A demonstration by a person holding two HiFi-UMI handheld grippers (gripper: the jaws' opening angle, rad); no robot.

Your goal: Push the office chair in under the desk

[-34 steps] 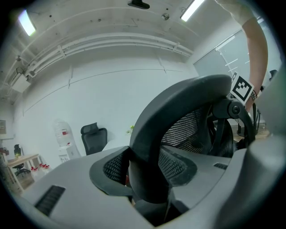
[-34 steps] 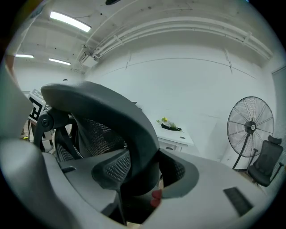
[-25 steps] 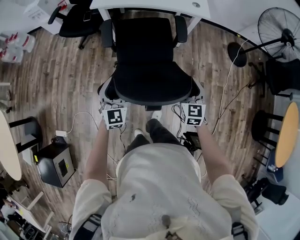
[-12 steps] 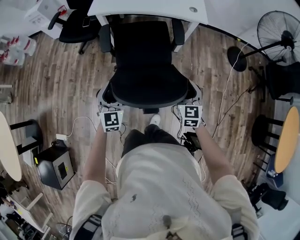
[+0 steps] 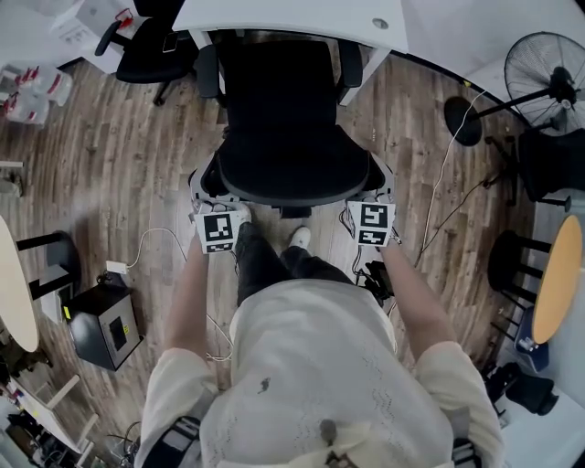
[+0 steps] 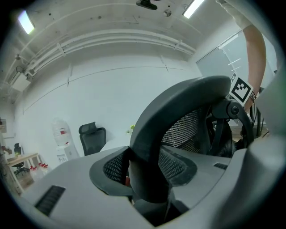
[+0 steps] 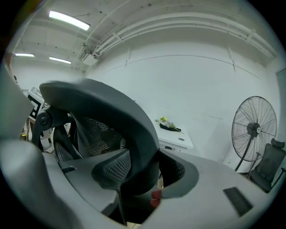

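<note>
Firmly, your left gripper (image 6: 147,176) and right gripper (image 7: 142,179) clench the black mesh office chair (image 5: 288,137) at its back. Its seat reaches the white counter (image 5: 292,14).

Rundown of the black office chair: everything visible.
The black office chair has a mesh back in a curved dark-grey plastic frame, a seat and two armrests. It stands upright on the wooden floor, its front reaching under the white desk. The left gripper and right gripper each clamp the back's top rim.
</note>
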